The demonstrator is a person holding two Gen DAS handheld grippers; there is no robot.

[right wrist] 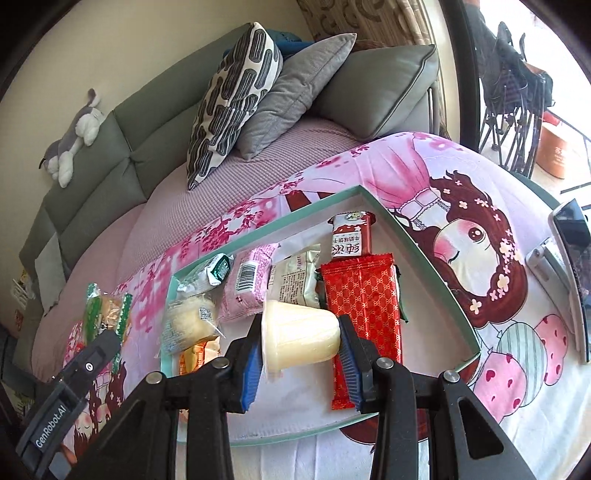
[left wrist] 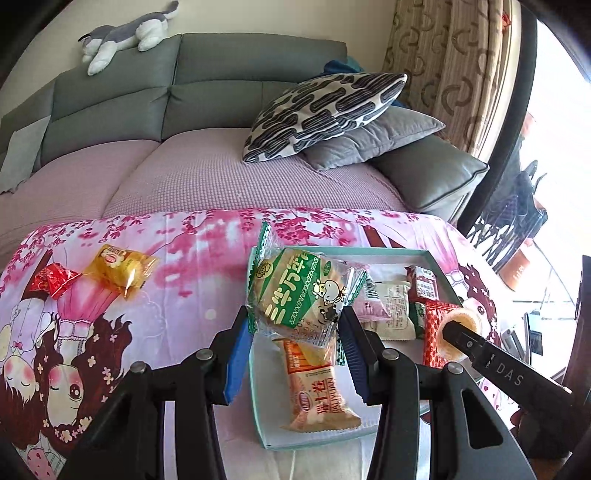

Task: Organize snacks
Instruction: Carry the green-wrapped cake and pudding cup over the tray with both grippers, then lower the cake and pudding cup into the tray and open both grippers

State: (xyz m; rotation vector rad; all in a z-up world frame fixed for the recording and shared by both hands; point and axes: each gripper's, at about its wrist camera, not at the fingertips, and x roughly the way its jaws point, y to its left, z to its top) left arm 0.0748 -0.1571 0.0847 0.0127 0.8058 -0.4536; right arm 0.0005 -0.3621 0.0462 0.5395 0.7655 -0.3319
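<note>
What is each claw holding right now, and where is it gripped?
The left claw pinches the green biscuit packet by its lower sides. The right claw clamps the pale jelly cup across its rim end and base, lying sideways.

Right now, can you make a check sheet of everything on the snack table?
Surface: cartoon cloth over the table.
Job's things: tray holds wrapped snacks; yellow snack and red snack lie outside on the cloth.
Clutter: phone at the table edge.
Grippers: left gripper shut on green pack; right gripper shut on jelly cup.
Cables: nothing seen.
Surroundings: sofa, pillows, plush dog, curtain.
</note>
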